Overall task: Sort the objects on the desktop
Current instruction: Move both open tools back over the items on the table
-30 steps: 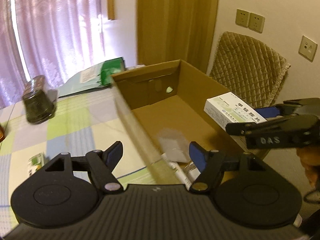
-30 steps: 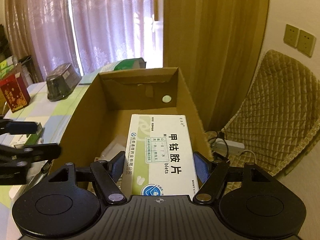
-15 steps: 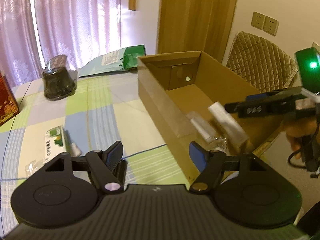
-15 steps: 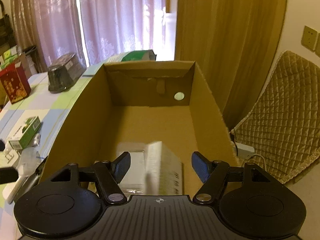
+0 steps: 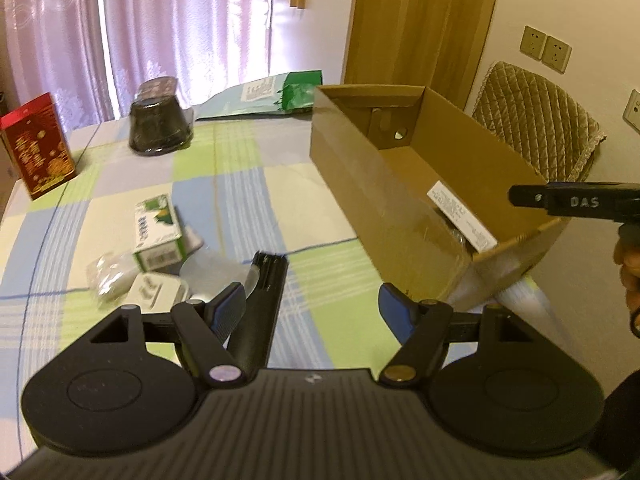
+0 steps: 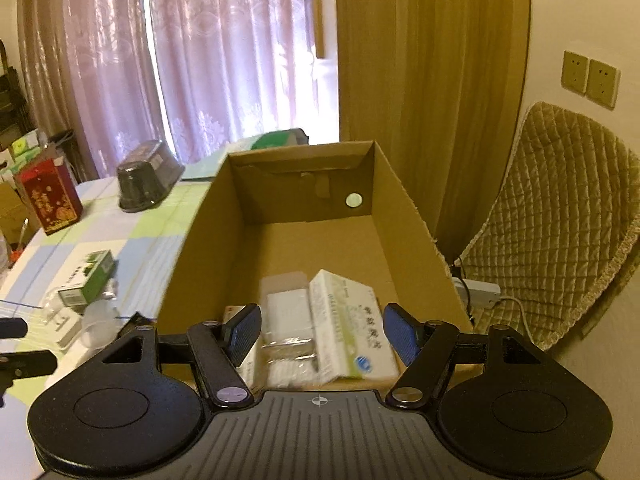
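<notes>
Right wrist view: the right gripper (image 6: 322,334) hangs released above the near end of the cardboard box (image 6: 404,216), where a white medicine box (image 6: 352,340) lies. The left gripper (image 5: 310,306), also released, hovers over the checked tablecloth (image 5: 240,184) beside a black comb (image 5: 260,312).

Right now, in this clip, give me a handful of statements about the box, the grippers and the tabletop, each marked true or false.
1. The white medicine box lies inside the cardboard box. True.
2. The right gripper is clamped on the medicine box. False: its jaws are spread open with nothing between them.
3. A green-and-white carton lies on the checked tablecloth, outside the cardboard box. True.
4. The left gripper holds the black comb-like tool. False: it is open, and the tool lies on the cloth.
5. The red box lies flat. False: it stands upright.
</notes>
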